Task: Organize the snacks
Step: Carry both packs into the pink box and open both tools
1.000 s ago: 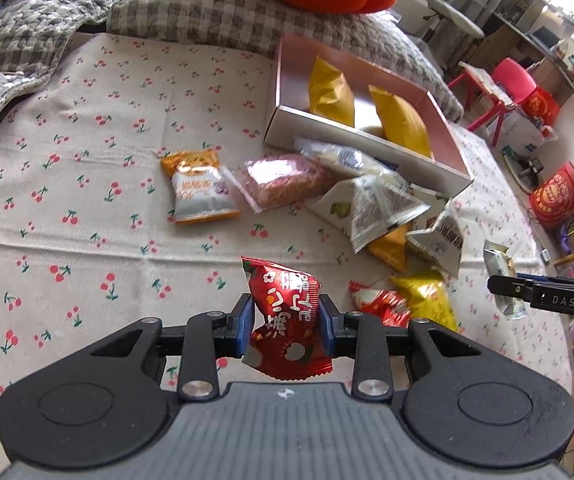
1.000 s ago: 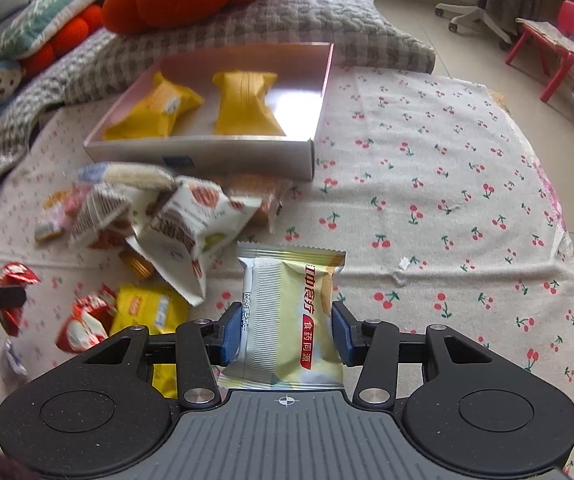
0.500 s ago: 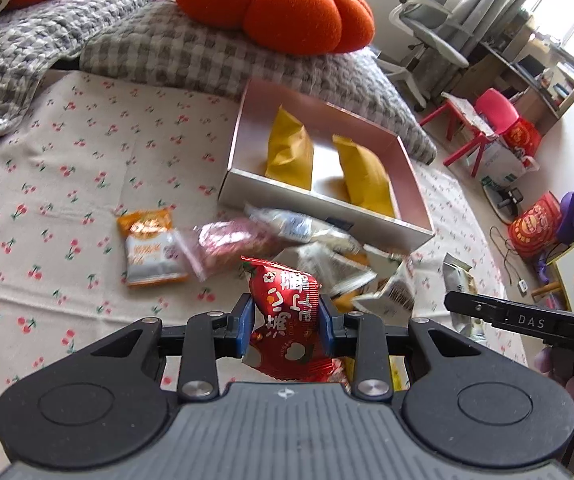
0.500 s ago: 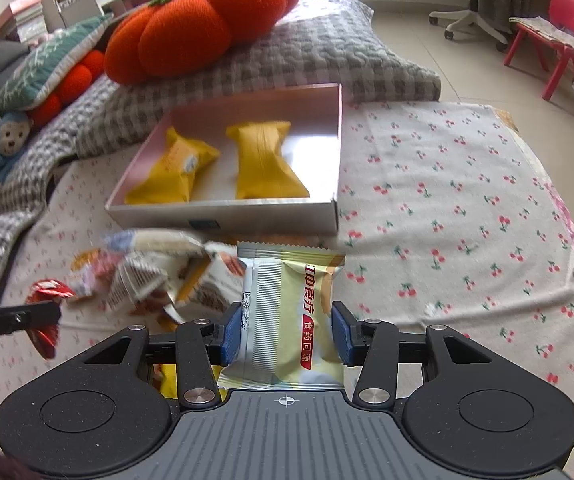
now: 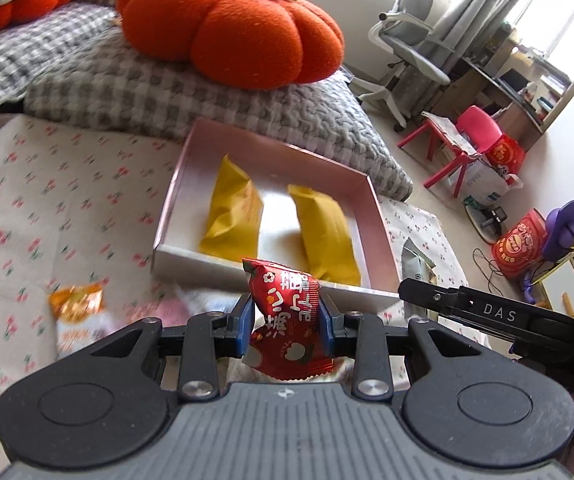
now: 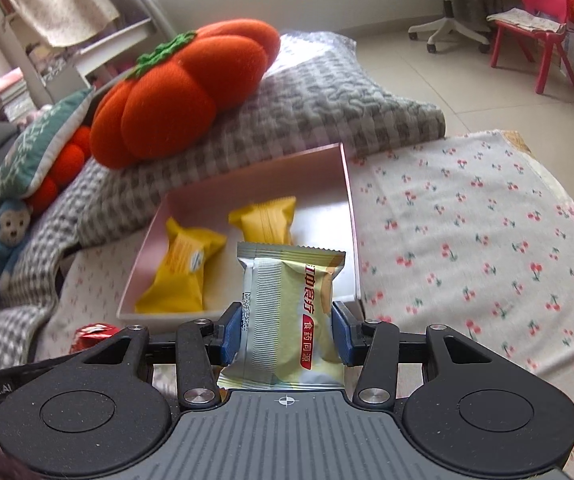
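My left gripper [image 5: 285, 330] is shut on a red snack packet [image 5: 287, 320], held just before the near wall of a pink-lined box [image 5: 191, 256]. Two yellow packets [image 5: 233, 212] lie inside the box. My right gripper [image 6: 287, 332] is shut on a pale green-and-silver snack packet [image 6: 291, 312], held at the near edge of the same box [image 6: 349, 216], which holds the yellow packets [image 6: 185, 268]. The right gripper also shows in the left wrist view [image 5: 403, 292], and the red packet shows in the right wrist view [image 6: 93, 334].
An orange snack packet [image 5: 77, 314] and blurred loose packets lie on the cherry-print cloth [image 5: 47, 208] before the box. A grey checked cushion [image 5: 127, 96] with an orange pumpkin plush [image 5: 231, 28] sits behind the box. The bed edge drops to the floor on the right [image 6: 567, 216].
Both grippers have risen and moved forward toward the box with their packets. The loose pile has dropped below and behind the grippers. The box now fills the middle of both views.
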`<act>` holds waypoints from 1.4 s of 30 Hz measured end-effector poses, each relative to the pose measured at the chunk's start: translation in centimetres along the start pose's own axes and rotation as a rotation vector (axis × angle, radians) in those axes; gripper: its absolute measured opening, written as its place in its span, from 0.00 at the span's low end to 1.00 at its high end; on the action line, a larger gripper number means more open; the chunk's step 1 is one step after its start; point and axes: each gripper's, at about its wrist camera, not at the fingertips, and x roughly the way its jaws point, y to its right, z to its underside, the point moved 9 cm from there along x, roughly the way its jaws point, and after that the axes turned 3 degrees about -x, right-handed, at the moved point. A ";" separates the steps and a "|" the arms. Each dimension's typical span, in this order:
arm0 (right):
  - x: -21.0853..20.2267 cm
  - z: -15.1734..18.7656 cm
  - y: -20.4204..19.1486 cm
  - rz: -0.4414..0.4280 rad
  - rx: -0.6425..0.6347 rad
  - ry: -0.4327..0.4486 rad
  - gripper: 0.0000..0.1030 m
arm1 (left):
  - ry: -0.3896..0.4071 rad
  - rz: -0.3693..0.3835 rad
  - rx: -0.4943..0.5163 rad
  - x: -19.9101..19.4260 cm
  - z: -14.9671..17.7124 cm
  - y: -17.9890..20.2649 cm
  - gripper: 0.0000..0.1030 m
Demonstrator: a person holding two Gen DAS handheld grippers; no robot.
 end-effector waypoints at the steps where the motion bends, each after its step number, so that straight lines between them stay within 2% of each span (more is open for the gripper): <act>1: 0.3 -0.3 0.1 -0.001 0.006 0.007 0.44 | 0.000 0.002 0.006 0.5 -0.3 0.2 0.29; 7: 2.3 -1.5 0.6 -0.003 0.040 0.017 0.44 | 0.007 0.017 0.026 3.5 -2.0 0.7 0.29; 13: 5.0 -2.5 0.9 0.019 0.001 0.004 0.44 | -0.009 0.014 0.027 6.4 -2.9 0.8 0.29; 20: 8.3 -2.5 0.8 0.040 -0.046 -0.033 0.44 | -0.029 -0.064 0.063 9.0 -3.3 0.3 0.29; 25: 9.9 -3.1 0.4 0.001 -0.029 -0.007 0.44 | -0.019 -0.107 0.097 9.8 -3.6 -0.6 0.29; 31: 10.1 -4.5 0.0 -0.033 0.008 0.034 0.44 | 0.013 -0.088 0.088 10.0 -4.5 -1.5 0.29; 33: 9.7 -5.3 -0.1 -0.011 -0.014 0.054 0.44 | 0.020 -0.084 0.089 10.0 -4.7 -1.5 0.29; 37: 9.6 -5.9 0.1 0.090 -0.081 0.057 0.44 | 0.026 -0.087 0.090 9.8 -5.2 -1.4 0.30; 42: 9.7 -5.9 0.3 0.120 -0.083 0.063 0.47 | 0.012 -0.062 0.079 9.6 -5.3 -1.4 0.32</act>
